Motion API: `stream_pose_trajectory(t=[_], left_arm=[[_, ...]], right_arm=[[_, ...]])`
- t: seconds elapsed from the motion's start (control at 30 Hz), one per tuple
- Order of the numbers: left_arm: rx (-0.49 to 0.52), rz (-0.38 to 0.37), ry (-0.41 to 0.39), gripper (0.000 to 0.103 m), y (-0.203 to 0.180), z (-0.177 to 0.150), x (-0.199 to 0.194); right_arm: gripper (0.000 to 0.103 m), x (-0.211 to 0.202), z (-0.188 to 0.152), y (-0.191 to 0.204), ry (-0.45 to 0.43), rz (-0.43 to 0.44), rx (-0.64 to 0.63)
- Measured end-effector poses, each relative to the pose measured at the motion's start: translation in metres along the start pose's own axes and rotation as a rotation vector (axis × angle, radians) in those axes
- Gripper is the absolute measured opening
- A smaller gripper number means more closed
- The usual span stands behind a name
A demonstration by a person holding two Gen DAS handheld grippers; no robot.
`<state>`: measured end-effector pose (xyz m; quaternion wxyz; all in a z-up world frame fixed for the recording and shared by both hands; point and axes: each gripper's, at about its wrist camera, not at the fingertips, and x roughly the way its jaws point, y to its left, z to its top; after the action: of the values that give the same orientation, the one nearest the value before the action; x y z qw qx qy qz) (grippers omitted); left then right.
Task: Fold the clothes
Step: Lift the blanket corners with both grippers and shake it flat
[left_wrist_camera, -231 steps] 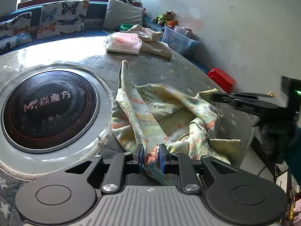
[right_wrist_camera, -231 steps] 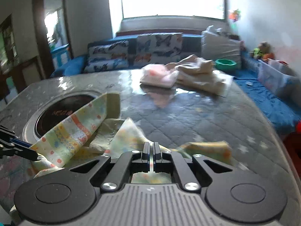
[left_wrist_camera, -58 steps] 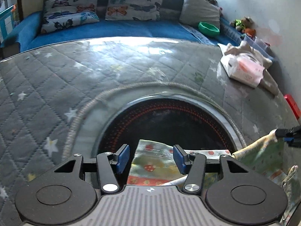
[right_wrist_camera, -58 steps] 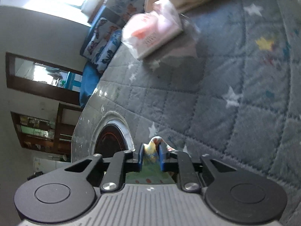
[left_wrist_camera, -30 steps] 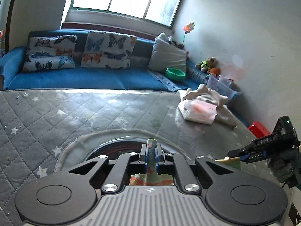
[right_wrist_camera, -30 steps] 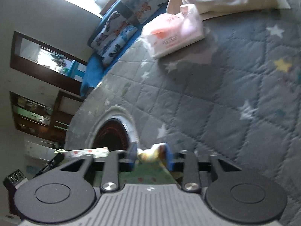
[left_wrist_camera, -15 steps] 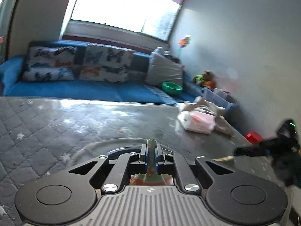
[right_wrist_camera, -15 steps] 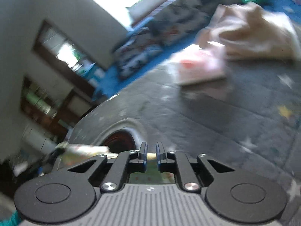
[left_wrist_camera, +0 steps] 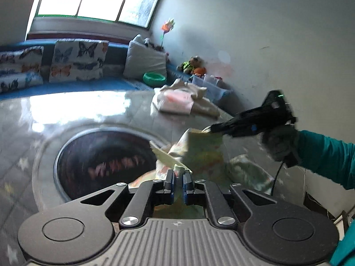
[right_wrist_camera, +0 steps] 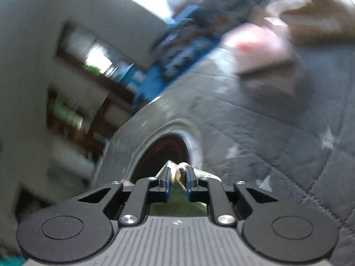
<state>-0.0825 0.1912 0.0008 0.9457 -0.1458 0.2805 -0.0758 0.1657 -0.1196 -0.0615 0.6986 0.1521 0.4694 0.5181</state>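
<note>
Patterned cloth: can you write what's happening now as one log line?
left gripper: shut on patterned cloth | right gripper: shut on patterned cloth | cloth lifted over table

The garment [left_wrist_camera: 199, 153] is soft, thin printed cloth, crumpled and matt, pinched in the matt black plastic fingers of the left gripper [left_wrist_camera: 178, 178] and the right gripper [right_wrist_camera: 177, 177], whose screws are shiny metal. The table [left_wrist_camera: 77, 108] has a quilted grey cover under a glossy clear film; its round black hob [left_wrist_camera: 104, 159] looks like smooth glass. Far right, folded clothes [left_wrist_camera: 177, 102] are matt cloth.
</note>
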Motion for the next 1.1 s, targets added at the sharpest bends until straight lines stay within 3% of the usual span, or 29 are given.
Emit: stream_pose_trajectory(t=[0.17,0.23,0.3,0.4,0.6,0.83,1.0,1.1], left_arm=[[-0.031,0.043,0.04,0.008,0.006,-0.017,-0.008],[-0.045,0.059,0.046,0.008,0.009,-0.02,-0.01],[-0.047,0.066,0.044,0.008,0.01,-0.023,-0.014],[-0.039,0.078,0.043,0.008,0.011,-0.023,-0.017],[-0.031,0.084,0.037,0.008,0.011,-0.021,-0.015],[-0.025,0.094,0.033,0.008,0.011,-0.017,-0.012],[-0.006,0.11,0.02,0.008,0.014,-0.005,-0.009],[0.007,0.138,0.008,0.008,0.019,0.012,-0.002]], right_arm=[[0.009,-0.011,-0.04,0.049,0.175,-0.001,-0.35],[0.011,-0.011,-0.057,0.059,0.256,-0.029,-0.406],[0.015,-0.016,-0.059,0.06,0.253,-0.038,-0.392],[0.049,-0.024,-0.053,0.057,0.207,-0.059,-0.333],[0.048,-0.017,-0.038,0.041,0.13,-0.167,-0.275],[0.044,0.013,-0.034,0.034,0.194,-0.221,-0.318],[0.011,0.024,-0.035,0.049,0.291,-0.231,-0.412],[0.01,0.028,-0.033,0.073,0.314,-0.285,-0.561]])
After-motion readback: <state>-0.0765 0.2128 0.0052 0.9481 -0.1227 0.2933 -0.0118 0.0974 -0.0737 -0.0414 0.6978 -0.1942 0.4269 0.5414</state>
